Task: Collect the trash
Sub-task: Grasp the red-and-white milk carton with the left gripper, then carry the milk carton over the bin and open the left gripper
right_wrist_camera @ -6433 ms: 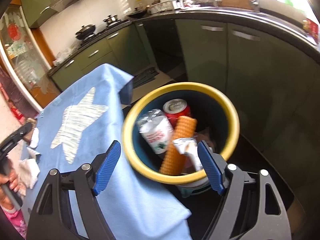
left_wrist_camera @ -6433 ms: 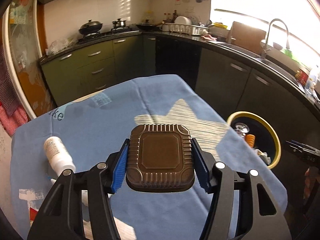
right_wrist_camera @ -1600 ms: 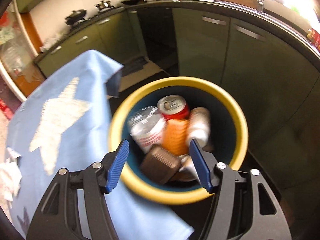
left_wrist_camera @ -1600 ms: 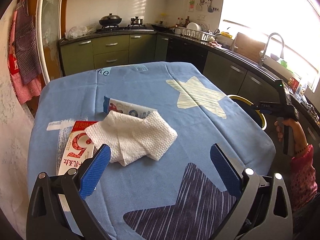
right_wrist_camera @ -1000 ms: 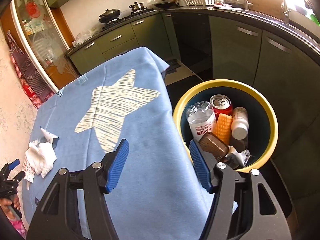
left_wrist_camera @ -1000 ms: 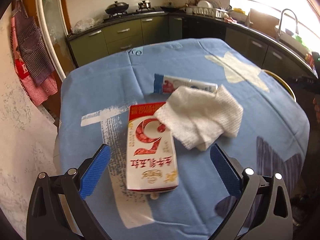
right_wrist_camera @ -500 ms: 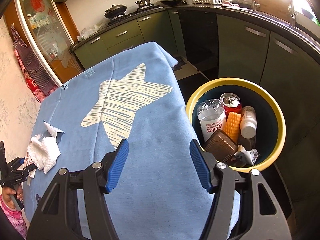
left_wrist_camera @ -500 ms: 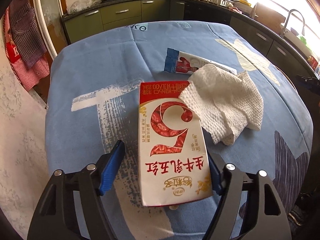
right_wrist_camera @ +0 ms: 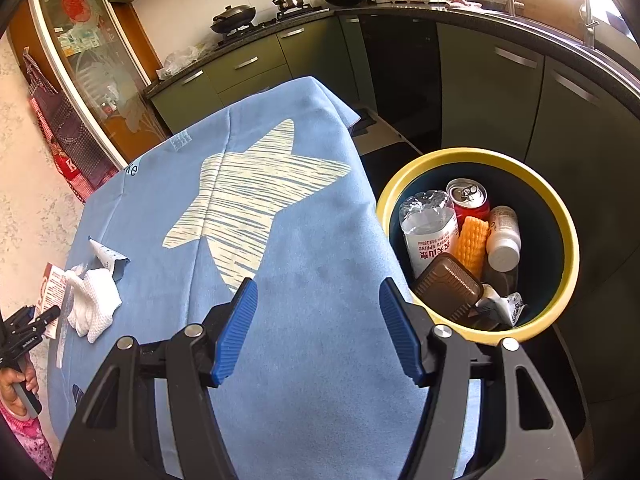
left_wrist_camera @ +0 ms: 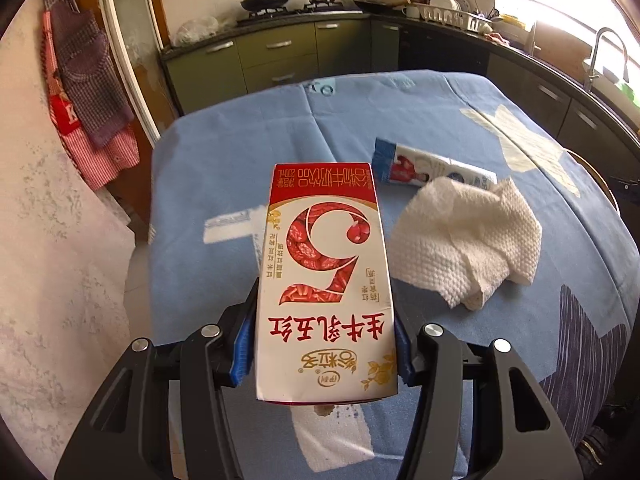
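Note:
A red-and-white milk carton (left_wrist_camera: 324,280) lies lengthwise between the blue pads of my left gripper (left_wrist_camera: 324,344). The jaws are closing, and both pads touch the carton's long sides near its close end. Just right of it a crumpled white paper towel (left_wrist_camera: 468,244) rests on the blue tablecloth (left_wrist_camera: 240,152). Behind the towel lies a flattened blue-and-white wrapper (left_wrist_camera: 432,170). My right gripper (right_wrist_camera: 318,320) stands open with nothing in it, over the table's edge beside the yellow-rimmed bin (right_wrist_camera: 476,156). The right wrist view also shows the carton (right_wrist_camera: 50,284) and towel (right_wrist_camera: 94,300) at far left.
The bin holds a red can (right_wrist_camera: 468,198), a crushed clear bottle (right_wrist_camera: 428,228), a brown ribbed container (right_wrist_camera: 446,288), a small white bottle (right_wrist_camera: 503,236) and an orange piece (right_wrist_camera: 474,244). Green kitchen cabinets ring the table. A person's hand (right_wrist_camera: 20,384) is at lower left.
My left gripper has moved forward around the milk carton and its jaws have narrowed from wide open onto the carton's sides. The right gripper has stayed in place, still open.

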Demonstrator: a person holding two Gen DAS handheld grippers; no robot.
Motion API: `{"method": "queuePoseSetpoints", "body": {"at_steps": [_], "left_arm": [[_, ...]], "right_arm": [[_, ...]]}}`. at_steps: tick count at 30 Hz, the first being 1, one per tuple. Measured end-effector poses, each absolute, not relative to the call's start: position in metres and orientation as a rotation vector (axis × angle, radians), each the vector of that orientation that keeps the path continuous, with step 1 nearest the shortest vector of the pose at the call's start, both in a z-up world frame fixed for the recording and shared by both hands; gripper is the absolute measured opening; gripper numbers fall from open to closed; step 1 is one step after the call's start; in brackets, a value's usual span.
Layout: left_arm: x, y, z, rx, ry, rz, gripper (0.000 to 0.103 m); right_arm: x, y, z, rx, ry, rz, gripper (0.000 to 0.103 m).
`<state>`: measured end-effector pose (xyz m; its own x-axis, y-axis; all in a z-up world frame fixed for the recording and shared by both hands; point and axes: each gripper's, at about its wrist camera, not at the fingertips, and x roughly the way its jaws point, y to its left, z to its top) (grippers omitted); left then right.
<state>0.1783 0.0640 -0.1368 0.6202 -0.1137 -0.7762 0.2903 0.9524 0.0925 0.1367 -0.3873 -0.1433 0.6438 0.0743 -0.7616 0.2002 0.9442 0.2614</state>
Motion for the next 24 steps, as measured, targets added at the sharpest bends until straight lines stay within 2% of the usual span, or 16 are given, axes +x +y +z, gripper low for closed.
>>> {"method": "queuePoseSetpoints", "body": {"at_steps": [5,9,15,24], "left_arm": [[0.166,0.043,-0.108,0.219,0.810,-0.287,0.054],[0.162,-0.002,-0.091,0.240,0.780,-0.410,0.054],[0.167,-0.114,-0.085,0.314,0.780,-0.645,0.054],[0.191,-0.322,-0.099,0.374,0.857,-0.965,0.054]], "right_arm": [[0.134,-0.391,-0.139,0.341,0.860,-0.076,0.060],[0.128,-0.400,-0.136,0.348,0.843,-0.095,0.060],[0.104,-0.437,-0.125,0.368,0.800,-0.190,0.060],[0.048,-0.504,-0.121,0.416,0.767,-0.328,0.062]]}}
